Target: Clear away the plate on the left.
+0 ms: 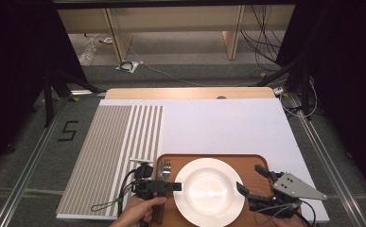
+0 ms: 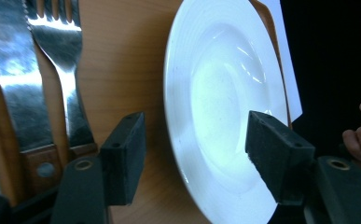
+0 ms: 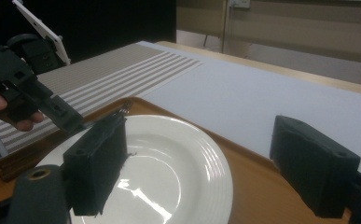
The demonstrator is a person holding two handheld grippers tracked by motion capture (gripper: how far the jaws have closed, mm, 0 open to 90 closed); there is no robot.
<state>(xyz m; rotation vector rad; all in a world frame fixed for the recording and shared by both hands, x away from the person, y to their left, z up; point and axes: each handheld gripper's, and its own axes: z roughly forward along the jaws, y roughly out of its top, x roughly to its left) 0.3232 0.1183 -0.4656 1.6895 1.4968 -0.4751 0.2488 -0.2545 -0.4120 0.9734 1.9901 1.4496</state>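
At the desk's near edge, from above, I see the white plate (image 1: 209, 191) on the brown tray (image 1: 254, 163), with bare white sheet beyond toward the far edge. My left tongs (image 1: 172, 186) sit at the plate's left rim, my right tongs (image 1: 250, 180) at its right. Along the left tongs (image 2: 194, 156), the jaws stand apart astride the plate's rim, beside the fork (image 2: 64, 70). Along the right tongs (image 3: 204, 170), they gape wide, holding nothing, low over the plate.
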